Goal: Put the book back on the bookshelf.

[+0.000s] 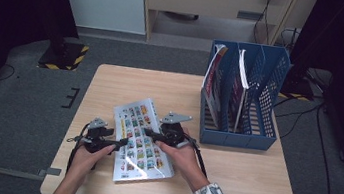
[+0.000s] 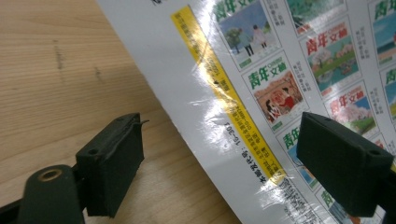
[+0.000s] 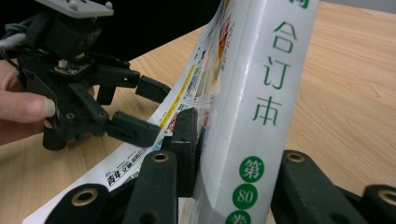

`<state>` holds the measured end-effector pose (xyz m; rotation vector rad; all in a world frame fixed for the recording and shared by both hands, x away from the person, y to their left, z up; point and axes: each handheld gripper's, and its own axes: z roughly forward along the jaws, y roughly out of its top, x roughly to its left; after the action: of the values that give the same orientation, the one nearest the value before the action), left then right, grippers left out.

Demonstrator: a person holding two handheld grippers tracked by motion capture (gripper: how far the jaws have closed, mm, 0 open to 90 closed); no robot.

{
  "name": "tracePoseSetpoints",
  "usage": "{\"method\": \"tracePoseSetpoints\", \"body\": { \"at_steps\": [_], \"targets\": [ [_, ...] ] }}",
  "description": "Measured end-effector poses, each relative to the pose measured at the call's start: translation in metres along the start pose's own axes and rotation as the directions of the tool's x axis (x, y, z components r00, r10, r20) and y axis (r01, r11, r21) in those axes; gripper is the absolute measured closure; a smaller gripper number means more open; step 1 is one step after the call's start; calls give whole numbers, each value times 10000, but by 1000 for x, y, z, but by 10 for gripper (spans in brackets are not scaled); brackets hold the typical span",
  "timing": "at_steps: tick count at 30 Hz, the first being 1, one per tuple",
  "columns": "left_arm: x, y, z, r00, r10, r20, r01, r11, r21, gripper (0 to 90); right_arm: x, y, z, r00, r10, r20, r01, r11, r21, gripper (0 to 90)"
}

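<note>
Looks like a lab/office: wooden table (image 1: 229, 185) on grey carpet, hazard-taped stand base (image 1: 64, 56), floor cables (image 1: 322, 147), blue file rack (image 1: 243, 94) beyond the grippers.

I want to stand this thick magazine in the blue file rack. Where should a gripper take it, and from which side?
Probably by the spine, from the right. The magazine lies flat on the table, so its face offers nothing to pinch, but the thick white spine gives two parallel faces. The right gripper already clamps it there; the left gripper stands open at the opposite edge. The rack sits to the right.
</note>
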<state>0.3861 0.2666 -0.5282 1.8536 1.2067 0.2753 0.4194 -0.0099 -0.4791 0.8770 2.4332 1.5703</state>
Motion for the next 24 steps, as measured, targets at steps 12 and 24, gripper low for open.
{"method": "tracePoseSetpoints", "body": {
  "at_steps": [12, 24],
  "targets": [
    [6, 2, 12, 9944, -384, 988, 358, 9990, 285, 155, 1, -1, 2, 9997, -34, -222, 30, 9998, -184, 708],
    [15, 8, -1, 9905, -985, 962, 946, 9945, 448, 535, 0, -1, 3, 9981, -198, -585, 216, 9993, 296, 640]
  ]
}}
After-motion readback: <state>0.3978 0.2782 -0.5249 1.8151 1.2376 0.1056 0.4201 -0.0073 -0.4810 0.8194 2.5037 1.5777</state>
